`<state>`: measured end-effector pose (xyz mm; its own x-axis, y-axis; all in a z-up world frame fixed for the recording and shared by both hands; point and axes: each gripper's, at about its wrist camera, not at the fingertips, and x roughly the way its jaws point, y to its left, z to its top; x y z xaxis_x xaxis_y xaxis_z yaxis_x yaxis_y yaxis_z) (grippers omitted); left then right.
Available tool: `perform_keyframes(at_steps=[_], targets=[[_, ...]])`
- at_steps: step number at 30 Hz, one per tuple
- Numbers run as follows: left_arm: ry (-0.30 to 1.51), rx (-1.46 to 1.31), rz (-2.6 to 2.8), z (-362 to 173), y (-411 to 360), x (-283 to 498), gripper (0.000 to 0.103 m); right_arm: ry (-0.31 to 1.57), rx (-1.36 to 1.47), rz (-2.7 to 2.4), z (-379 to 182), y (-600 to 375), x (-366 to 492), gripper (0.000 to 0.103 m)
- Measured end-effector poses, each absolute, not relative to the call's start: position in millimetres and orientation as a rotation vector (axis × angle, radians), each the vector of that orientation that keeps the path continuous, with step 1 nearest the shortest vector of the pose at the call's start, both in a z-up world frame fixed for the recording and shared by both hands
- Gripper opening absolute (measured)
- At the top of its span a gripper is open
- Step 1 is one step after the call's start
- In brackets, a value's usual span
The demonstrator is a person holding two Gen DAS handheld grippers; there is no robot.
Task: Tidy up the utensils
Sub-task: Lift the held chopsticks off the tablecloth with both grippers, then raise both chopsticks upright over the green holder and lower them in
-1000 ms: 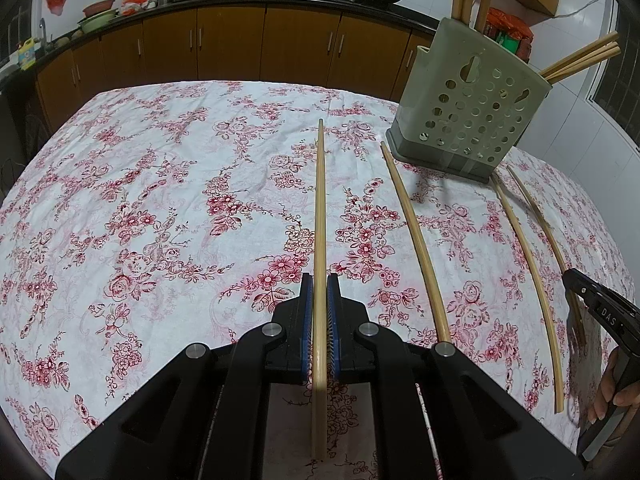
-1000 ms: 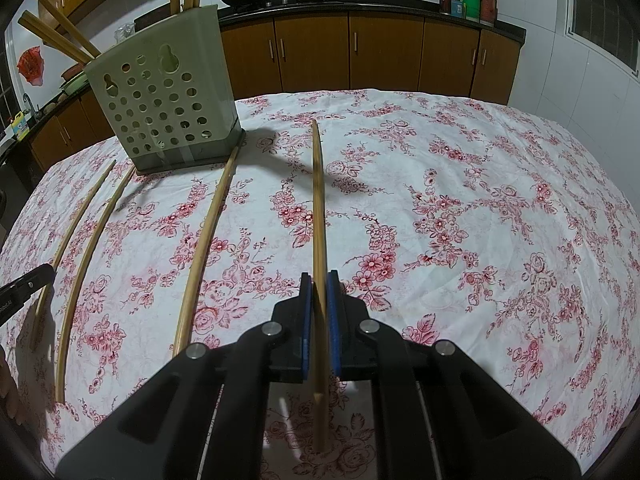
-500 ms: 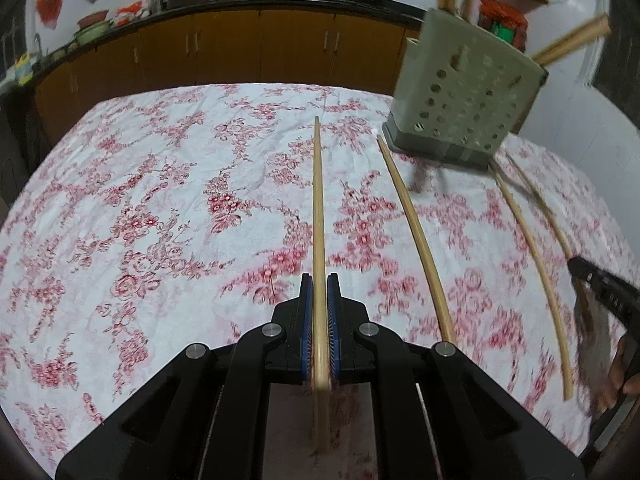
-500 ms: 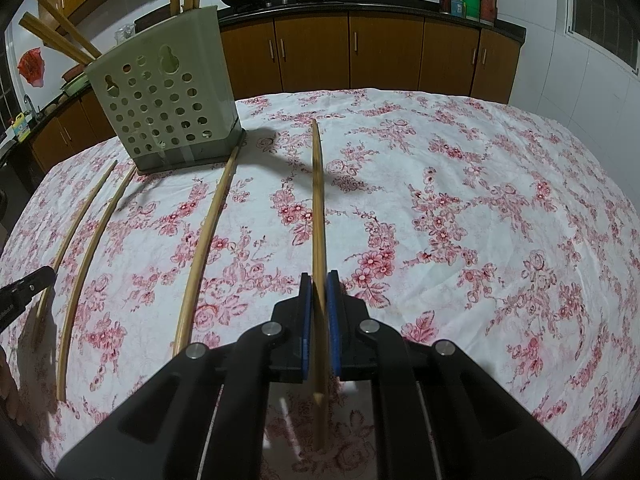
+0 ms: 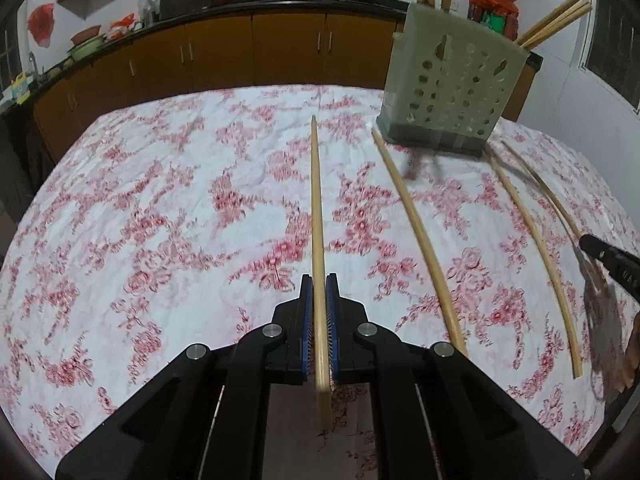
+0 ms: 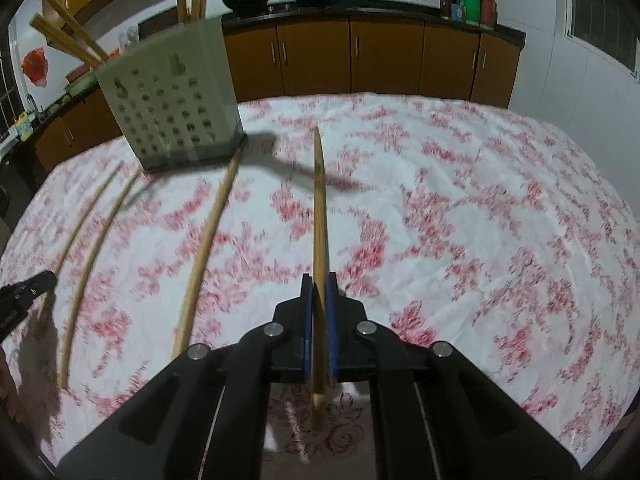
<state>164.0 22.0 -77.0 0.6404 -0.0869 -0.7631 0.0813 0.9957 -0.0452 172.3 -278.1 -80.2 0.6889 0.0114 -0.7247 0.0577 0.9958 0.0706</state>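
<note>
Chopsticks are what we see in both views, and each hand-held gripper has one.

From the left wrist, we see the left hand-held gripper (image 5: pixel 319 292) closed tight on a chopstick (image 5: pixel 316 216), its blue pads pressing the stick on both sides; the stick runs straight ahead from the jaws over the floral cloth (image 5: pixel 160 220) that covers the worktop. To the right of it, three more chopsticks lie on the cloth: one (image 5: pixel 416 228) near the held stick, another (image 5: pixel 536 248) further right, and a third (image 5: pixel 548 196) beside that. Their far ends point toward the holder (image 5: pixel 452 80), a pale perforated box standing at the far right of the worktop with several sticks already upright or leaning in it. At the right edge we catch the tip of the right hand-held gripper (image 5: pixel 596 246).

From the right wrist, we see that hand-held gripper closed on its own chopstick (image 6: pixel 320 216), which slants slightly between the pads and points ahead over the cloth. The holder (image 6: pixel 172 104) stands at the far left here. Three sticks lie on the cloth left of the held one; the nearest (image 6: pixel 208 240) has its far end touching the holder's base. This view is blurred.
</note>
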Motion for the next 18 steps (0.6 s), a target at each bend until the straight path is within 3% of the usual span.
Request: perform_keyframes(at_steps=[12,18], targets=[[0.576,-0.079,-0.118,23,36,155,0.007,0.545,0.119,-0.044,5,-290,155,0.008],[0.538,-0.095,-0.116,36,34,160,0.007,0.512,0.127,-0.044,15,-292,151,0.008]])
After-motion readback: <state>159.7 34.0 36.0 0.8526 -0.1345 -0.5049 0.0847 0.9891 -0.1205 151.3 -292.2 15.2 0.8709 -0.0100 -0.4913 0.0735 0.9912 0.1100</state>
